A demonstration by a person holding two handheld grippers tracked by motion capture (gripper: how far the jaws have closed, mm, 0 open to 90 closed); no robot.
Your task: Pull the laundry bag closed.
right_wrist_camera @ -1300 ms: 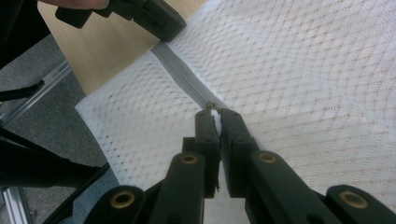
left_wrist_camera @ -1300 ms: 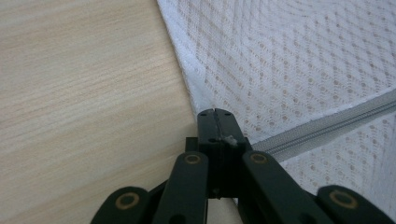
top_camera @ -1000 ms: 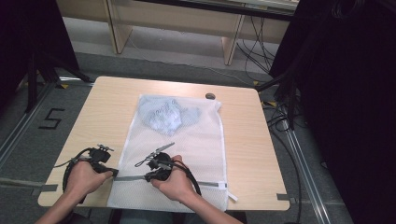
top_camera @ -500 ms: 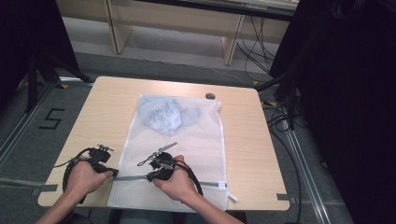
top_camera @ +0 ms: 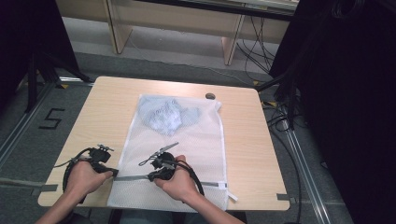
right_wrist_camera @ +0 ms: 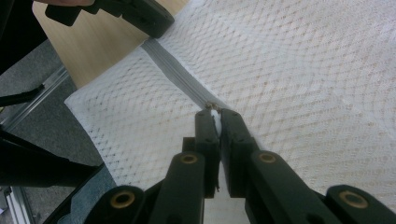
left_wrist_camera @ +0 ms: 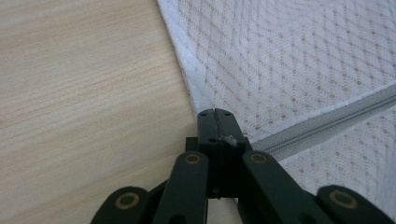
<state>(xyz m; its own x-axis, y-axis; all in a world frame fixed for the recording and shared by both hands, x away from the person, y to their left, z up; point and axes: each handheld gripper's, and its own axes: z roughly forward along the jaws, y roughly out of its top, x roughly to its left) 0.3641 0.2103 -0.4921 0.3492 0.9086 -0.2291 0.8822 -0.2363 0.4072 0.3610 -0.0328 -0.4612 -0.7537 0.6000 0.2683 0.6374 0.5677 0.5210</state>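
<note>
A white mesh laundry bag (top_camera: 187, 154) lies flat on the wooden table (top_camera: 102, 107), with a light blue garment (top_camera: 166, 114) inside its far end. A grey zipper (top_camera: 133, 178) runs across the bag's near end. My left gripper (top_camera: 111, 173) is shut on the bag's left edge where the zipper ends; the left gripper view shows its jaws (left_wrist_camera: 215, 114) closed on the mesh beside the zipper (left_wrist_camera: 327, 123). My right gripper (top_camera: 152, 176) sits on the zipper a little to the right. In the right gripper view it (right_wrist_camera: 214, 112) is shut on the small white zipper pull.
A small dark round object (top_camera: 210, 96) lies on the table past the bag's far right corner. Bare wood shows to the left and right of the bag. The near table edge is just under both hands, with grey floor below (right_wrist_camera: 28, 74).
</note>
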